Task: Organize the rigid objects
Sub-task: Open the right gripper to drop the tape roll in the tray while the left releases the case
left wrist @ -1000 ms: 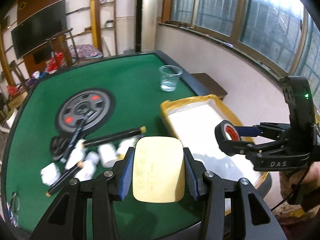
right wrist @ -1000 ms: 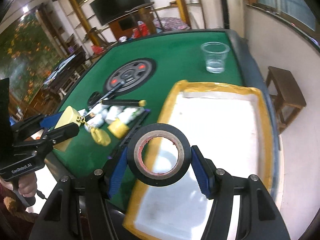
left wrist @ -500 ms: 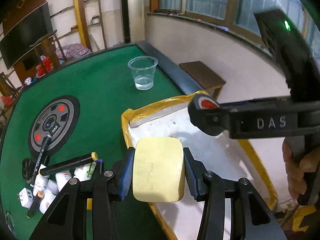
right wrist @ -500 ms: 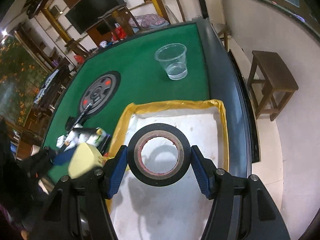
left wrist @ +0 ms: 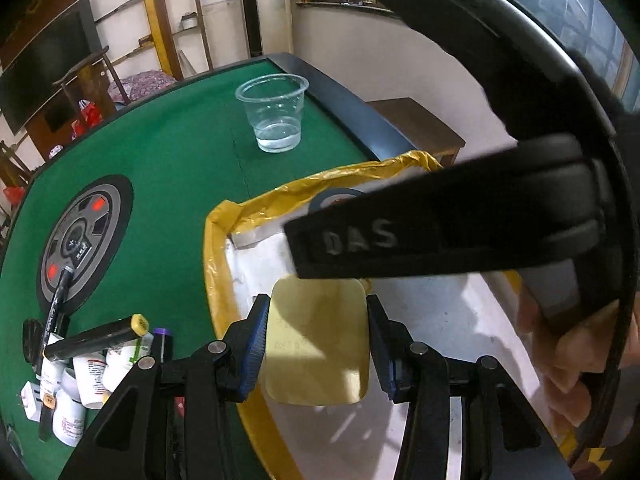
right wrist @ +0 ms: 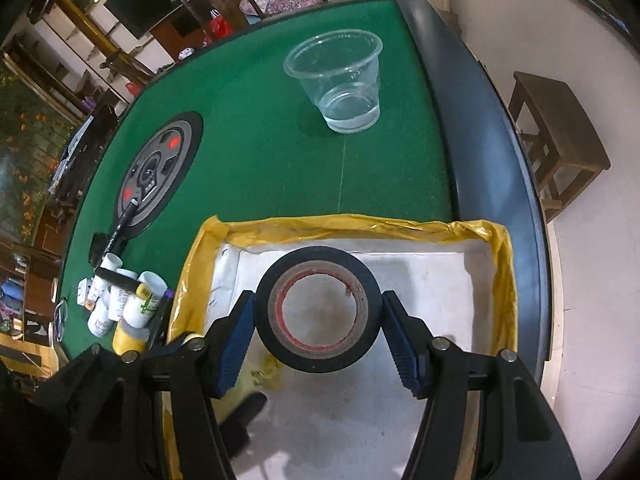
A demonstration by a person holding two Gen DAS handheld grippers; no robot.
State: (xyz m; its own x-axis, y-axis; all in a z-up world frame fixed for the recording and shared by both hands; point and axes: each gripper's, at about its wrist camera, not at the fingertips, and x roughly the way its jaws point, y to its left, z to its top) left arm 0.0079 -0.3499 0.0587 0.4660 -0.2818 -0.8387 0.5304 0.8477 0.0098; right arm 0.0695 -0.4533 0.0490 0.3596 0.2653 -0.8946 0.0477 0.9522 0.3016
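My left gripper (left wrist: 316, 344) is shut on a flat pale-yellow block (left wrist: 318, 344) and holds it over the near left part of a white tray with a yellow rim (left wrist: 216, 264). My right gripper (right wrist: 318, 326) is shut on a black roll of tape (right wrist: 318, 308) and holds it above the same tray (right wrist: 504, 280), near its far side. In the left wrist view the right gripper's body (left wrist: 440, 224) crosses close in front and hides most of the tape.
A clear plastic cup (right wrist: 340, 80) stands on the green table beyond the tray. A round grey disc (right wrist: 156, 168) lies to the left. Left of the tray is a pile of white bottles, black markers and a plug (left wrist: 80, 368). A wooden stool (right wrist: 556, 136) stands off the table's right edge.
Both grippers moved forward and down over the tray with their loads. The right gripper now crosses close above the left one. The cup looks nearer.
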